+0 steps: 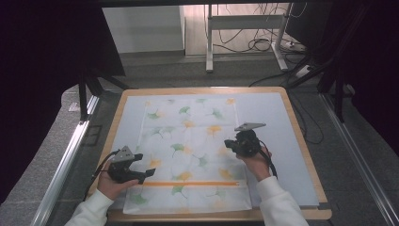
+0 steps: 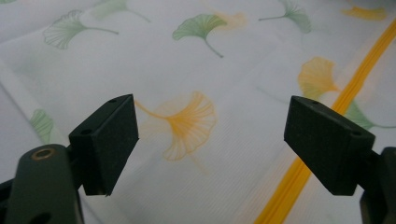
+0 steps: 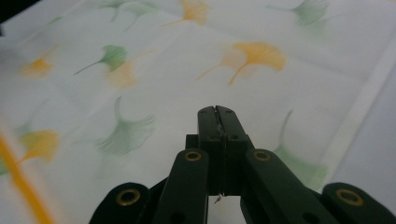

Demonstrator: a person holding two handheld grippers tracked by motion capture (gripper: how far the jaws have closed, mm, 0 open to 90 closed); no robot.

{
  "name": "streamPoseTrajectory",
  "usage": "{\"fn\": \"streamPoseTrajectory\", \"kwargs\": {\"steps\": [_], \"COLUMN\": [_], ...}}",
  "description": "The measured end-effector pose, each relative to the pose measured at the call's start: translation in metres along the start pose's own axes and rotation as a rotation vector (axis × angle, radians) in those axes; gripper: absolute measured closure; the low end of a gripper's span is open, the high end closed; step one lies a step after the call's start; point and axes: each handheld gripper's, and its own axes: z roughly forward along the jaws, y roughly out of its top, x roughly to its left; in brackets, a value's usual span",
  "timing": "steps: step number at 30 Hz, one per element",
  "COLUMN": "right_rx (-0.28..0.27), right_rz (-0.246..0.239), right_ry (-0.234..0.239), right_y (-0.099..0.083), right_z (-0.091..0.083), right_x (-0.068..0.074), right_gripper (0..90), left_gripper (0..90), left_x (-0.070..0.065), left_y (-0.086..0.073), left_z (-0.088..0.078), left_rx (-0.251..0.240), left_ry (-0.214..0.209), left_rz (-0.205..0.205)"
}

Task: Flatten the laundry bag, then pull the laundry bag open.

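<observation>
Wood edges one table (image 1: 301, 141), its top covered by a pale grey-blue mat, and on that mat lies one thin white cloth (image 1: 188, 155) printed with green and orange ginkgo leaves. The cloth is spread flat and roughly rectangular, with faint fold creases crossing it; one orange stripe (image 1: 188, 183) runs across it near the person's edge.

Two grippers work over the cloth. Nearest, at the cloth's left edge close to the stripe, the left gripper (image 1: 149, 173) hangs with its two black block-shaped jaws wide apart; in the left gripper view (image 2: 212, 140) nothing sits between them, and a printed orange leaf shows through the gap. A little farther in, over the right part of the cloth, the right gripper (image 1: 228, 143) has its jaws pressed together; the right gripper view (image 3: 217, 116) shows no fabric pinched between them.

Beyond the table, grey floor carries a white metal stand (image 1: 244, 28) and a tangle of dark cables (image 1: 263, 44), with black curtains (image 1: 47, 70) at both sides.
</observation>
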Motion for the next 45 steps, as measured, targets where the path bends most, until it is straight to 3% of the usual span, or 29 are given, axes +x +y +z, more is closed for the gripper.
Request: {"fn": "streamPoseTrajectory", "kwargs": {"steps": [4, 14, 19, 31, 38, 42, 45], "right_rx": [0.001, -0.016, -0.024, -0.001, 0.01, 0.018, 0.025], "right_rz": [0.015, 0.043, 0.053, 0.021, 0.021, 0.011, 0.008], "right_ry": [0.038, 0.027, 0.015, -0.024, -0.025, -0.021, -0.015], "right_y": [-0.016, -0.058, -0.072, -0.095, -0.098, -0.098, -0.099], "right_z": [-0.013, -0.048, -0.062, -0.074, -0.075, -0.073, -0.072], "right_x": [0.01, 0.018, 0.02, 0.037, 0.038, 0.041, 0.042], "right_gripper": [88.8, 88.7, 88.8, 88.8, 88.7, 88.7, 88.8], "left_gripper": [17.5, 16.8, 18.7, 19.3, 21.4, 21.1, 21.5], "left_x": [-0.005, -0.009, -0.018, -0.042, -0.054, -0.06, -0.065], "left_y": [0.003, 0.009, 0.015, 0.031, 0.042, 0.05, 0.053], "left_z": [0.0, 0.004, 0.009, 0.027, 0.038, 0.046, 0.053], "left_rx": [-0.006, -0.042, -0.031, -0.015, -0.015, -0.033, -0.019], "left_ry": [0.002, 0.007, -0.027, -0.069, -0.072, -0.082, -0.085], "left_rz": [0.017, 0.034, 0.047, 0.122, 0.157, 0.153, 0.173]}}
